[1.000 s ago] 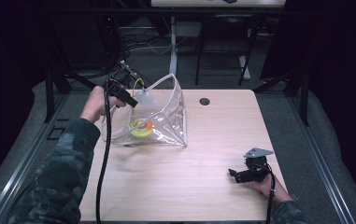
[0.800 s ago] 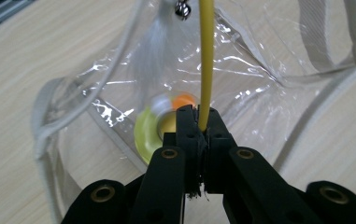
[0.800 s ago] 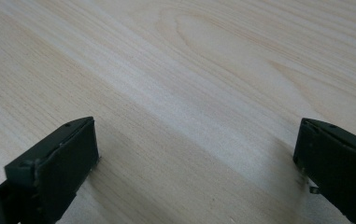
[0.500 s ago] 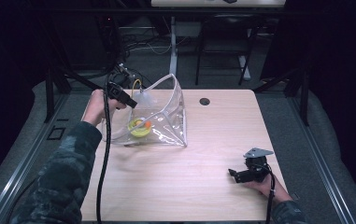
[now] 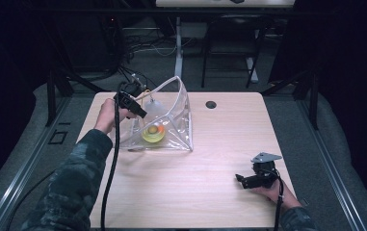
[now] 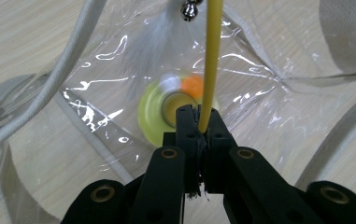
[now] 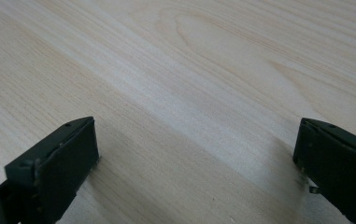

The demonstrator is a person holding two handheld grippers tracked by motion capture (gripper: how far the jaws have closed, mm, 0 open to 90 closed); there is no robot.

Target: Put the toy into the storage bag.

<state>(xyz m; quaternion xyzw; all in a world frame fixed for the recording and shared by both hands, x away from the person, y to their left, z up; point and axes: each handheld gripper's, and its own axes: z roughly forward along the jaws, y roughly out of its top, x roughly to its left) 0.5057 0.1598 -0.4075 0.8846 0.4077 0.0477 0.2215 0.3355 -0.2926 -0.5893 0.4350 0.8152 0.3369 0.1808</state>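
The left hand-held gripper (image 6: 198, 122) has its jaws pressed together on a thin yellow stick (image 6: 211, 60), which runs up from the jaw tips. In the high view this hand-held gripper (image 5: 140, 111) hangs over the open top of a clear bag (image 5: 178, 115) at the counter's (image 5: 210, 192) far left. The right hand-held gripper (image 7: 194, 163) stands wide open with nothing between its jaws, resting low over bare wood; the high view puts it (image 5: 241, 179) near the counter's near right edge, well apart from the bag.

The bag is transparent plastic with pale webbing straps, standing up in a tent-like shape. A yellow disc (image 5: 153, 133) with an orange spot lies inside on the bottom.

The left gripper view adds a white feather (image 6: 154, 42) and a small metal bell (image 6: 190, 9) by the stick, and shows the disc (image 6: 154, 116) blurred.
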